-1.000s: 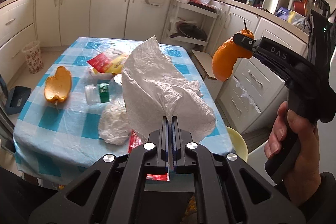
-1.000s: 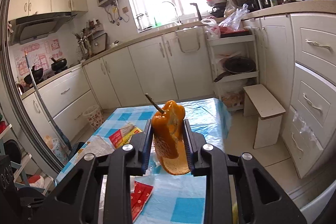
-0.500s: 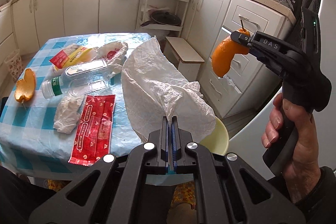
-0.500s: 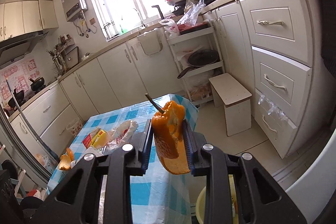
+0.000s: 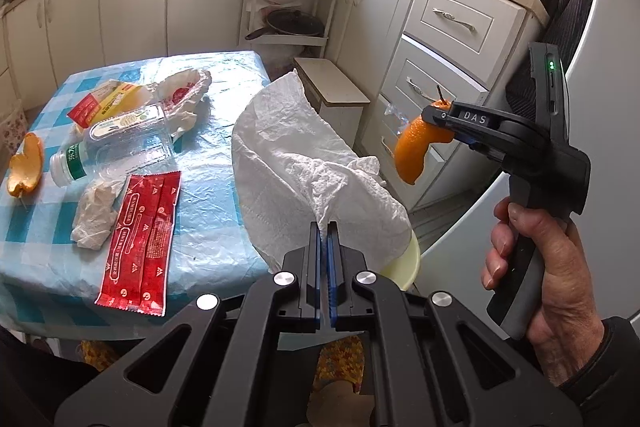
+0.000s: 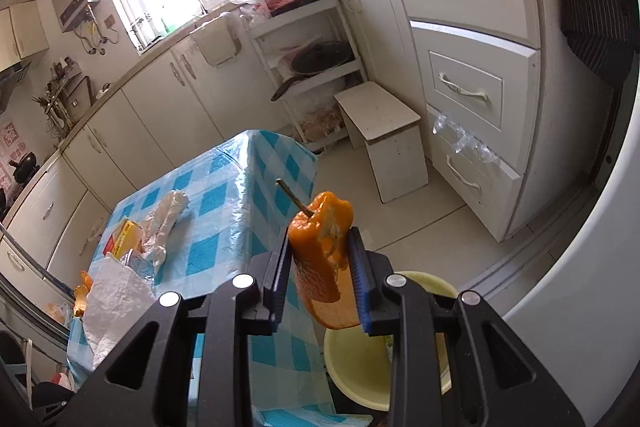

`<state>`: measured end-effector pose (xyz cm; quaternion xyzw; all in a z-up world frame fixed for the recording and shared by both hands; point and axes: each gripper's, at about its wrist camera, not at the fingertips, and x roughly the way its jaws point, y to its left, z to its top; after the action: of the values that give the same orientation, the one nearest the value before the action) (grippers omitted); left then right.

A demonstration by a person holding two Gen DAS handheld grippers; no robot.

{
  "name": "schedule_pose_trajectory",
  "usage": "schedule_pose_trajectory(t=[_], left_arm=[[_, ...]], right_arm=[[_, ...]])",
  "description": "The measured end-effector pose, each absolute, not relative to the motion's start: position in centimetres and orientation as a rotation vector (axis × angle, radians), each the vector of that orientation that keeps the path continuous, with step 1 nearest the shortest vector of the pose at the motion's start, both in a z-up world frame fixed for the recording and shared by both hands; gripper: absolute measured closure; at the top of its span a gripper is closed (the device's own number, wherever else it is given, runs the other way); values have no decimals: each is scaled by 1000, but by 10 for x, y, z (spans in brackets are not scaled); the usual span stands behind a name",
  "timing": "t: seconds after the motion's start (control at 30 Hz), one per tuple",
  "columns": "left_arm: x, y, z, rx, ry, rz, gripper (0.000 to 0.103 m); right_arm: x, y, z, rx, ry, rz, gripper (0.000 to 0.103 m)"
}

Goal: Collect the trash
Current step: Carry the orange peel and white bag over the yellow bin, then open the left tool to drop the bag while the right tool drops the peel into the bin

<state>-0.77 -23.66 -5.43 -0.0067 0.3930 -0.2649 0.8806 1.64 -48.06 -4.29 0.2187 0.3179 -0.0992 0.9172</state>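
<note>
On the counter (image 5: 208, 227), left of the left gripper (image 5: 324, 227) and beyond its fingers, more trash is seen: another peel (image 5: 25, 165), a clear bottle (image 5: 116, 143), a crumpled tissue (image 5: 94, 217) and a red sachet (image 5: 140, 243). The left gripper's fingers are clenched on a white paper towel (image 5: 312, 183), which is judged light, limp and easily torn; it is pinched at a gathered corner and billows up and away from the fingertips. Further right, the right gripper (image 6: 320, 275) is closed on an orange peel (image 6: 324, 259), judged light, springy and slightly slick, gripped across its flanks. Its long axis runs along the fingers, stem end pointing past the tips. A yellow bin (image 6: 360, 367) is seen just below those fingers.
</note>
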Motion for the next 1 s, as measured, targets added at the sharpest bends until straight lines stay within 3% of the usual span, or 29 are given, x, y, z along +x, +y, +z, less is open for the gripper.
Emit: schedule_pose_trajectory(t=[0.27,0.37,0.4,0.43,0.77,0.87,0.93,1.0], left_arm=[[0,-258,-63,-19,854,-579,100],[3,-269,-67,-13,868,-593,100],[5,-273,-70,-13,876,-599,100],[7,-278,-72,-15,883,-604,100],[40,-365,-115,16,999,-671,99],[57,-388,-129,24,1057,-681,83],[62,-390,-129,15,1057,-681,61],[62,-385,-123,5,1035,-692,57]], right_arm=[[13,-492,-62,507,748,-226,72],[17,-495,-69,522,796,-233,61],[17,-497,-70,535,798,-231,51],[16,-499,-68,543,788,-235,44],[-19,-492,2,436,441,-262,32],[-23,-489,14,379,377,-302,31],[-26,-492,16,382,352,-308,30],[-26,-495,17,380,342,-316,29]])
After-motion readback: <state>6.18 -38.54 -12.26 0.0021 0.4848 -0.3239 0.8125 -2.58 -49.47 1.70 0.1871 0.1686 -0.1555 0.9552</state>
